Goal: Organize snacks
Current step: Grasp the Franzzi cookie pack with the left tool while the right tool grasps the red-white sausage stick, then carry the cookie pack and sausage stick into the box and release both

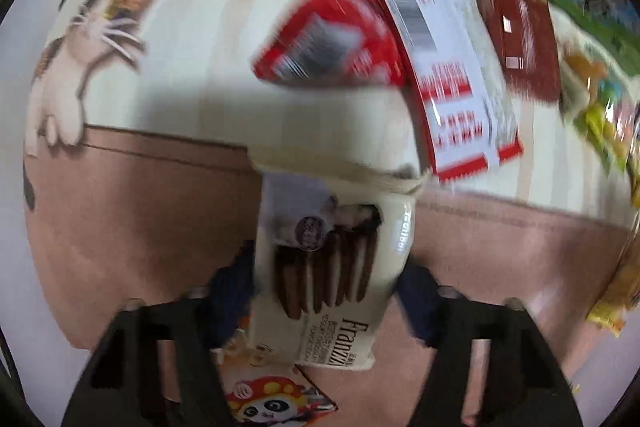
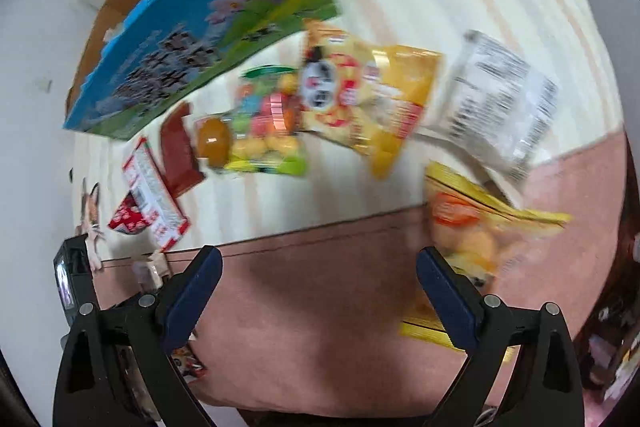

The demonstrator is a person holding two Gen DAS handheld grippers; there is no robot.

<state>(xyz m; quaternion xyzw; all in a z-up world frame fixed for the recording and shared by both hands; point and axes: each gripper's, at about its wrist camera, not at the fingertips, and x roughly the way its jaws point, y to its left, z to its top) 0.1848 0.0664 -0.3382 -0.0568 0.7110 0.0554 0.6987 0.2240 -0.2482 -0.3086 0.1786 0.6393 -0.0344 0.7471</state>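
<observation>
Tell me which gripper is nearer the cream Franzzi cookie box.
Left. The left gripper is shut on the Franzzi box, its fingers on both sides. The right gripper is open over the pink mat, holding nothing.

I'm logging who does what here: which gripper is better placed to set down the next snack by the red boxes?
Left. The left gripper already clamps the Franzzi cookie box, with the red boxes just ahead. The right gripper is open and holds nothing.
</observation>
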